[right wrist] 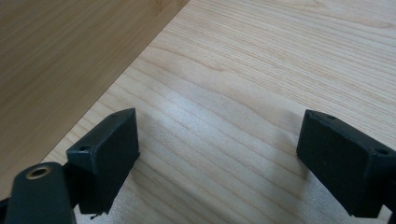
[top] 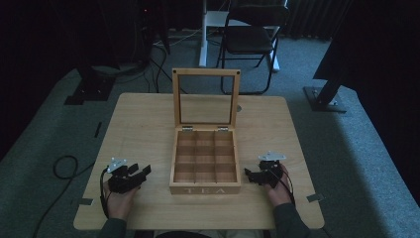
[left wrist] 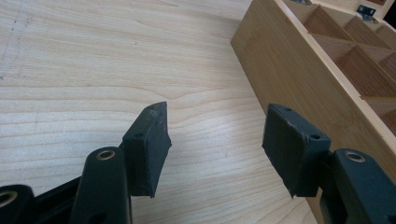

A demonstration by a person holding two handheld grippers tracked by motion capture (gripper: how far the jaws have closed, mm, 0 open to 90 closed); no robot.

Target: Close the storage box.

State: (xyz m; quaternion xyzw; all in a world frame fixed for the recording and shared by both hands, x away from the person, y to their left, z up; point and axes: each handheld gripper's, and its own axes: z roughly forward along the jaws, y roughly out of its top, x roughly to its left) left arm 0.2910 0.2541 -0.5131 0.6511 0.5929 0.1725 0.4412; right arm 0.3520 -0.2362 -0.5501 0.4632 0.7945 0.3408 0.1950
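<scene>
Grippers flank the wooden tea box [top: 205, 189] mid-table, lid [top: 206, 97] upright and compartments empty — left gripper [top: 140, 173] and right gripper [top: 252, 175] rest with jaws apart, holding nothing — seemingly before any reach; next probably comes closing that lid gently.

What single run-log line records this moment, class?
left tool: open, holds nothing | right tool: open, holds nothing | tea box: between tools, lid upright, compartments look bare | table: wooden
</scene>
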